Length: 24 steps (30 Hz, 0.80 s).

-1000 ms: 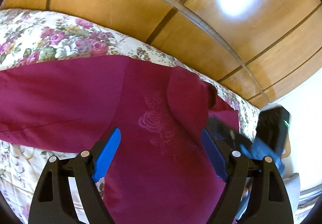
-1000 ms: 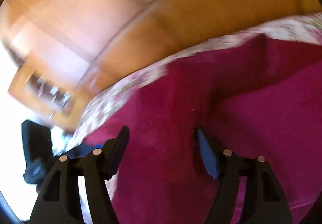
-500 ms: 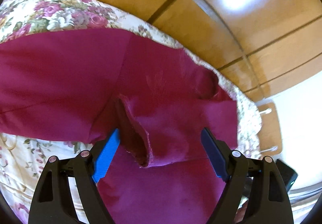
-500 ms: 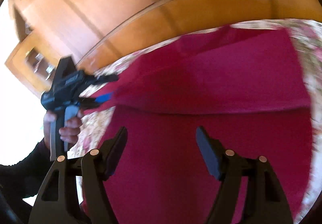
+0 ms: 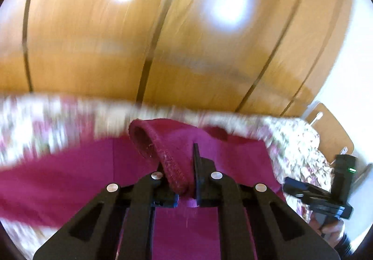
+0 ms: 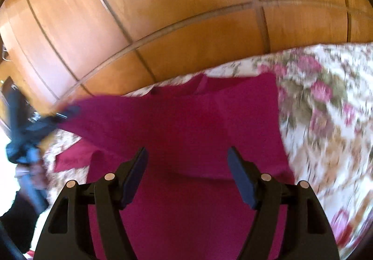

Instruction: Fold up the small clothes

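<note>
- The left gripper (image 5: pixel 184 180) sits nearest in its own view, its black fingers (image 5: pixel 198 166) drawn together and clamped on a stitched hem of the dark magenta knit garment (image 5: pixel 70 173).
- That pinched hem rises as a rolled, tube-like opening (image 5: pixel 149 141) just above the fingers; it looks like a sleeve cuff, though blur makes this uncertain.
- In the right wrist view the right gripper (image 6: pixel 187 176) hovers over the same garment (image 6: pixel 186 124) with its blue-padded fingers (image 6: pixel 241 180) standing well apart and no cloth between them.
- The garment lies spread on the bed's cream floral-print cover (image 6: pixel 326 108), one corner lifted off to the left where the blurred left gripper (image 6: pixel 58 117) pulls it up.
- The floral cover (image 5: pixel 298 141) shows beside and beyond the cloth in the left view as well.
- At the lower right edge of the left view the right gripper's black body (image 5: pixel 326 199) appears with the person's hand (image 5: pixel 331 229) beneath it.
- Farthest back stands a glossy orange-brown wooden wardrobe (image 6: pixel 163 15) with panelled doors, running behind the bed.
</note>
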Each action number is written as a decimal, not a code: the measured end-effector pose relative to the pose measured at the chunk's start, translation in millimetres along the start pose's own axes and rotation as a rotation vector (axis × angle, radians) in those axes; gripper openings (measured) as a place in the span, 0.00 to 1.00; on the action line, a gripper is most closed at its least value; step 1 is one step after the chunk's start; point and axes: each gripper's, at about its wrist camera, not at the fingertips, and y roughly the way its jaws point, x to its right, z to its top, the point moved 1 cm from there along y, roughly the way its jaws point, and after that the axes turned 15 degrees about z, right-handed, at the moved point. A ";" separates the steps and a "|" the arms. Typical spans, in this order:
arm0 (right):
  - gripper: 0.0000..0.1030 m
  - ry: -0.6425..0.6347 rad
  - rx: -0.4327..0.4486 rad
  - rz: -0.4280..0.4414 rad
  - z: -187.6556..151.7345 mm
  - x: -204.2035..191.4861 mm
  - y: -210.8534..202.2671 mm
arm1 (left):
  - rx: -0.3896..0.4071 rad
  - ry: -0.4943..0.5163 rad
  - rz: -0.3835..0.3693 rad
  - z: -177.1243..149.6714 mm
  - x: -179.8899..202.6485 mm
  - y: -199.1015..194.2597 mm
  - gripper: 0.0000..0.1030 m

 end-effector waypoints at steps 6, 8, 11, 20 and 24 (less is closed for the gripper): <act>0.66 0.037 -0.122 -0.180 -15.7 34.2 55.4 | -0.219 0.092 0.174 -27.0 -11.2 66.4 0.09; 0.66 0.051 -0.129 -0.196 -27.5 43.7 61.6 | -0.334 0.071 0.273 -50.2 -31.8 94.7 0.14; 0.67 0.038 -0.079 -0.191 -36.6 45.3 58.2 | -0.333 -0.036 0.325 -58.9 -61.7 92.9 0.24; 0.72 -0.038 -0.064 -0.259 -46.6 39.1 63.0 | -0.166 0.075 0.246 -39.7 -25.3 58.4 0.24; 0.73 -0.041 -0.063 -0.264 -48.6 39.1 61.9 | -0.366 0.066 0.302 -59.5 -26.8 123.2 0.24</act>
